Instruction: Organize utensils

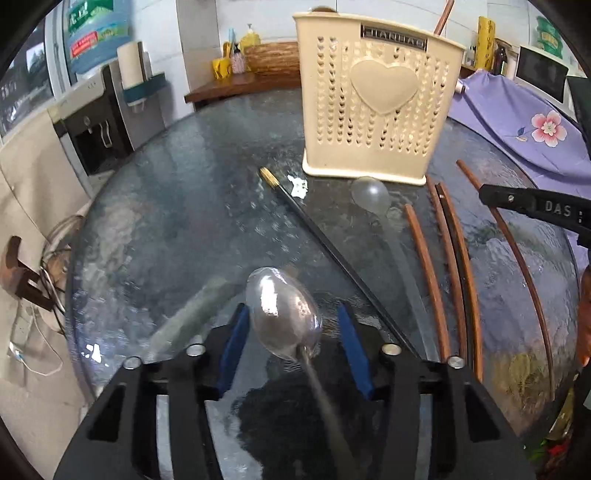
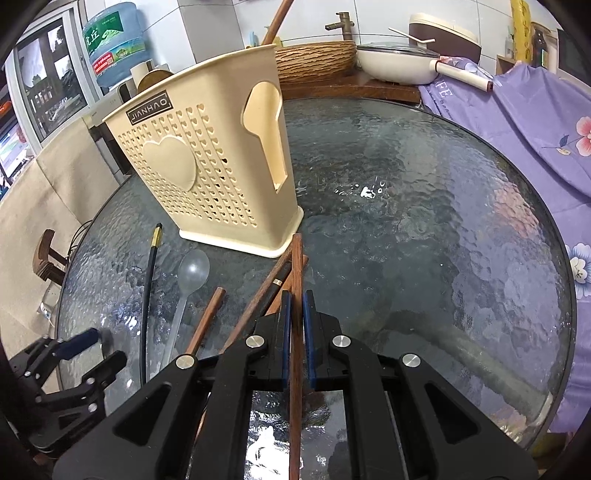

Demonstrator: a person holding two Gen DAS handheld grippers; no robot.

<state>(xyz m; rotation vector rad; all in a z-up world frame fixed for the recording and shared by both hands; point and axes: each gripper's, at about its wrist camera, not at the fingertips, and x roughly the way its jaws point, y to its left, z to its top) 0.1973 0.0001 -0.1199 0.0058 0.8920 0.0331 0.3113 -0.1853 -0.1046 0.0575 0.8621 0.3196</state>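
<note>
A cream perforated utensil holder (image 1: 373, 107) stands upright on the round glass table (image 1: 192, 192); it also shows in the right wrist view (image 2: 207, 173). My left gripper (image 1: 291, 321) is open, its blue pads either side of a clear plastic spoon (image 1: 284, 314) lying between them. My right gripper (image 2: 297, 325) is shut on a brown wooden chopstick (image 2: 296, 280) that points toward the holder. A second clear spoon (image 1: 369, 194), a black chopstick with a gold tip (image 1: 332, 254) and several brown chopsticks (image 1: 428, 273) lie on the glass.
A purple flowered cloth (image 2: 524, 122) covers something right of the table. A wooden counter behind holds a white pan (image 2: 399, 62) and a woven basket (image 2: 314, 61). A water dispenser (image 1: 99, 122) stands at the left. One chopstick (image 2: 277, 18) stands inside the holder.
</note>
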